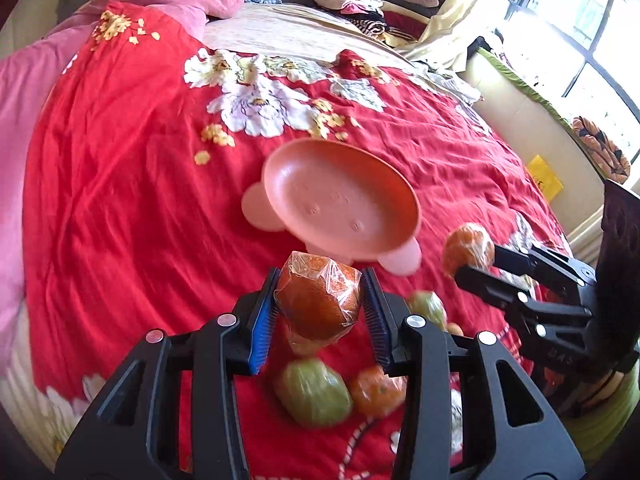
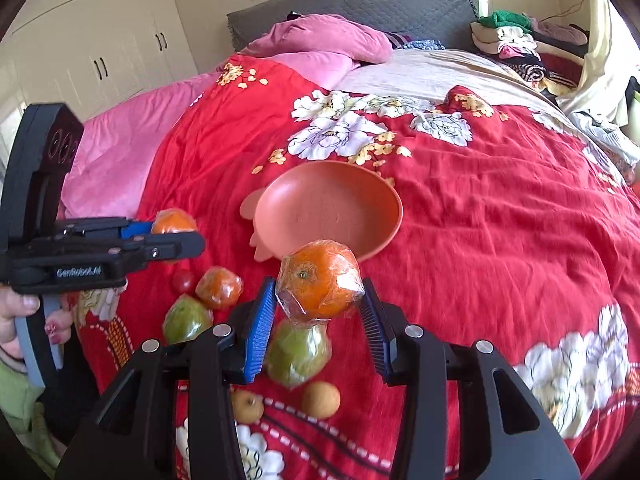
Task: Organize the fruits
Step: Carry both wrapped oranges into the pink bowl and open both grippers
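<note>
My left gripper point(image 1: 320, 280) is shut on a plastic-wrapped orange point(image 1: 316, 304), held above the red floral bedspread point(image 1: 120, 220) just short of the pink plate point(image 1: 340, 200). My right gripper point(image 2: 320, 286) is shut on a second wrapped orange point(image 2: 316, 280), also in the air before the pink plate point(image 2: 328, 208), which holds nothing. Each gripper shows in the other's view: the right gripper point(image 1: 478, 262) with its orange point(image 1: 468, 246), and the left gripper point(image 2: 176, 234) with its orange point(image 2: 174, 220). Below lie green fruits point(image 2: 298, 354) point(image 2: 186, 318), another wrapped orange point(image 2: 219, 287), a small red fruit point(image 2: 183, 280) and two small brown fruits point(image 2: 320, 400).
A pink quilt point(image 2: 320, 40) and a grey headboard point(image 2: 360, 0) lie at the far end of the bed. Folded clothes point(image 2: 512, 44) are stacked at the back right. White wardrobes point(image 2: 100, 40) stand to the left. A person's hand point(image 2: 24, 312) holds the left gripper's handle.
</note>
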